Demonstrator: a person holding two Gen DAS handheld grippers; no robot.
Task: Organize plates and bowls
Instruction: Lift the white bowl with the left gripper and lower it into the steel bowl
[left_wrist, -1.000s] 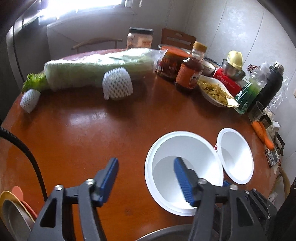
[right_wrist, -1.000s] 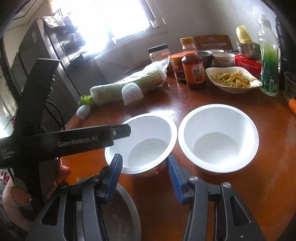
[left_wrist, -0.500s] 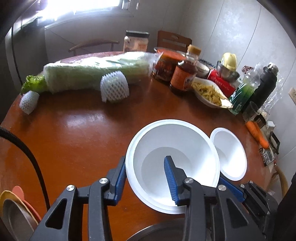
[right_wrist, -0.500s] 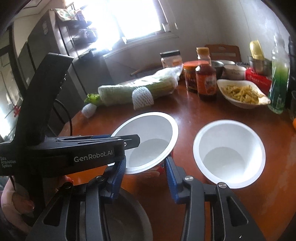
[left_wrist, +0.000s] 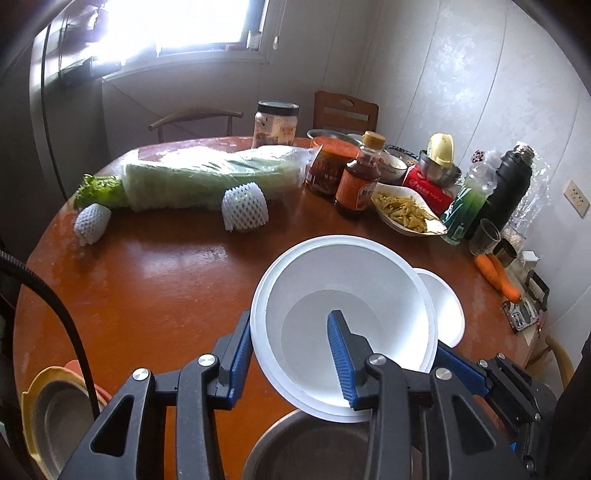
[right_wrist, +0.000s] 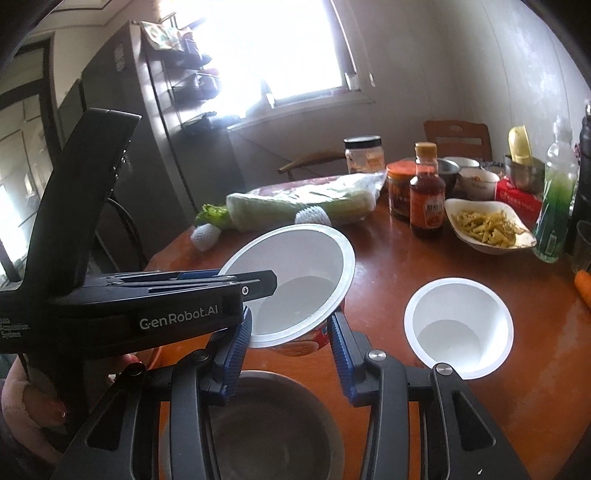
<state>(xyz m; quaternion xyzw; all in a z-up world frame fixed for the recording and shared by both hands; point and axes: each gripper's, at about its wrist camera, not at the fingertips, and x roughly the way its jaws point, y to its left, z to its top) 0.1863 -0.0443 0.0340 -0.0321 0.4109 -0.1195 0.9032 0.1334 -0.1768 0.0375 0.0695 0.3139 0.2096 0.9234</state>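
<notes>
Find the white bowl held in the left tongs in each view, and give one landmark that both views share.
Left wrist: held bowl fills the lower centre, its rim between the left tongs.
Right wrist: it sits centre-left, tilted, above the metal bowl.
Shared landmark: sauce bottle.

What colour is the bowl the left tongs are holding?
White bowl, clearest in the left wrist view.

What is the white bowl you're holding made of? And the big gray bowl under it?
The white bowl looks like thin disposable paper or plastic: matte white inside, a thin rolled rim, red print outside. I can't tell which. The left gripper pinches its rim. The gray bowl below looks like metal, probably stainless steel, with a dull brushed shine.
</notes>
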